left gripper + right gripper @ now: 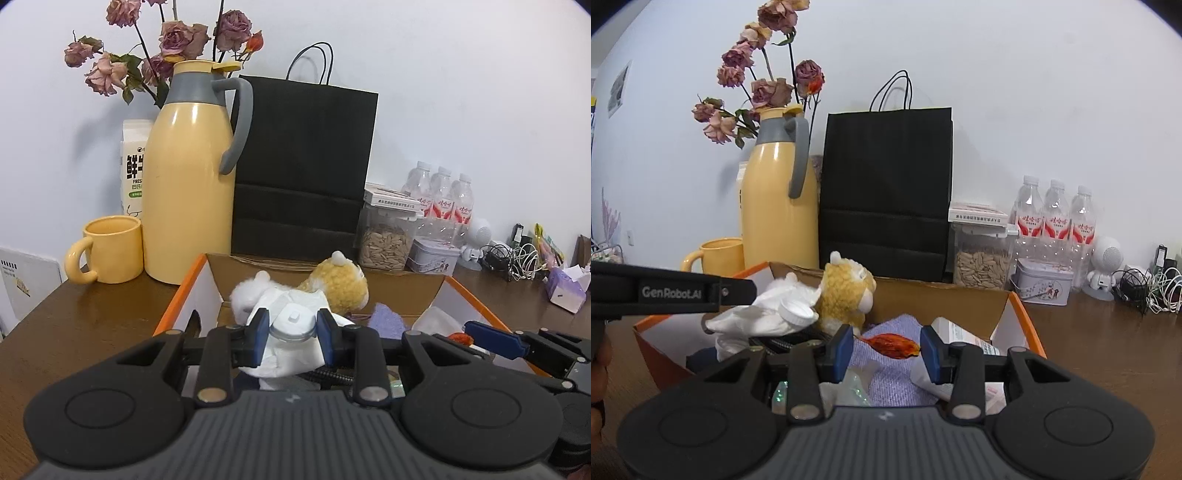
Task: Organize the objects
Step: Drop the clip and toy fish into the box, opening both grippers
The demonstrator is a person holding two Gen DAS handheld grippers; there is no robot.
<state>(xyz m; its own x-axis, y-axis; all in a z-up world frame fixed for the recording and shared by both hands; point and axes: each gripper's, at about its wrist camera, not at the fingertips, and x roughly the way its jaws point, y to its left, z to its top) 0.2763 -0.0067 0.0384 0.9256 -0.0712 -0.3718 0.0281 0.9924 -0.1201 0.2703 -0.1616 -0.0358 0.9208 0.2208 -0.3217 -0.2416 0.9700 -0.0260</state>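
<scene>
While box [192, 291] sits on worktop [85, 310] as collection point, left tool [291, 326] clamps white-capped wrapped item [291, 321] above it, likely for sorting. Plush toy [846, 291] lies inside. Right tool [886, 349] gapes around red-orange piece [892, 345], not pinching.

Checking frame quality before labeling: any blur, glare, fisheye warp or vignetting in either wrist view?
Left wrist view: sharp overall, dark corner vignetting, soft glare on the glossy yellow thermos jug, and the tall black paper bag bows with barrel warp. Right wrist view: the same dark corners, the brown wooden table smears toward the rim, and the left gripper crossing at the left edge looks soft.
</scene>
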